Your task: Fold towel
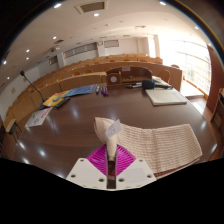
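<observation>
A cream ribbed towel (155, 143) lies spread on the dark brown table (60, 140), stretching to the right beyond my fingers. One corner of it is pulled up into a peak (111, 128) that runs down between my magenta pads (100, 160). My gripper (111, 158) is shut on that towel corner, lifting it a little off the tabletop. The rest of the towel rests flat.
A folded pale cloth (165, 97) lies farther back on the right. Papers and coloured sheets (60, 97) sit at the far left of the table. Wooden benches and a desk (125, 75) stand behind, windows at the right.
</observation>
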Motion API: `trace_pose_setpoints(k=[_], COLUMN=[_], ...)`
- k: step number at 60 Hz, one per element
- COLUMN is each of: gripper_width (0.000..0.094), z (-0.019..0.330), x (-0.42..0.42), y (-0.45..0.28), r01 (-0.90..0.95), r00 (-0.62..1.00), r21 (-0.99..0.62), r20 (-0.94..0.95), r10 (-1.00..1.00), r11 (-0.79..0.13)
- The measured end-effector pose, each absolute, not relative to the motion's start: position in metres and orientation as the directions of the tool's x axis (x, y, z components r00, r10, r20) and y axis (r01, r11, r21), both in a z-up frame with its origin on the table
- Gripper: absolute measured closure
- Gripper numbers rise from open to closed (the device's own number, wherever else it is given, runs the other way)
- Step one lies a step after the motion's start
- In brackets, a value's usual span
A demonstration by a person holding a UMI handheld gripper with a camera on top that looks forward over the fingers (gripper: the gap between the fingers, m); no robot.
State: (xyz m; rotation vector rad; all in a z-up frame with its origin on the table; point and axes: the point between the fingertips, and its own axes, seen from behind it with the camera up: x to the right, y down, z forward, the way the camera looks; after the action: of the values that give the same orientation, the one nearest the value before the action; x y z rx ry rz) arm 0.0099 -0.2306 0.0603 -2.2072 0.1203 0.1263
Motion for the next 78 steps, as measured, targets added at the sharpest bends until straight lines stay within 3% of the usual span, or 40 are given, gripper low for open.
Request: trace_pose_setpoints(k=[7,11,14,21,24,28,32,37,54,78], gripper_width=[0.0863,0.0862,0.0859,0.0801,0.0703,0.0462,0.0242,0.008,0.0086,0.0085], z=[0.129,0.151,0.15,0.11,0.081,0.055,0.047,0.048,0.083,0.175], x=[0.015,0.041,0.069,0.134,0.16,0.193,0.224,0.248,0.253,0.211], y=[-0.231,-0.233,-0.236,-0.248,-0.261,-0.279,-0.295,-0.307,-0.32,-0.408], r01=[-0.281,-0.352,-0.382,-0.389,-0.389,-0.371,-0.354,-0.298,-0.08,-0.041], r00=[0.955,0.934,0.924,0.916,0.913,0.914,0.91,0.926,0.984,0.974], r21=[-0.827,-0.828,-0.823,-0.799,-0.778,-0.754,-0.746,-0.76,-0.767,-0.833], r20=[-0.291,-0.339,-0.348,-0.284,-0.254,-0.192,-0.136,-0.084,0.043,0.089], r10=[-0.056,-0.109,-0.159,-0.282,-0.319,-0.359,-0.392,-0.368,-0.175,-0.208], r11=[-0.487,-0.437,-0.42,-0.459,-0.494,-0.542,-0.564,-0.578,-0.636,-0.551])
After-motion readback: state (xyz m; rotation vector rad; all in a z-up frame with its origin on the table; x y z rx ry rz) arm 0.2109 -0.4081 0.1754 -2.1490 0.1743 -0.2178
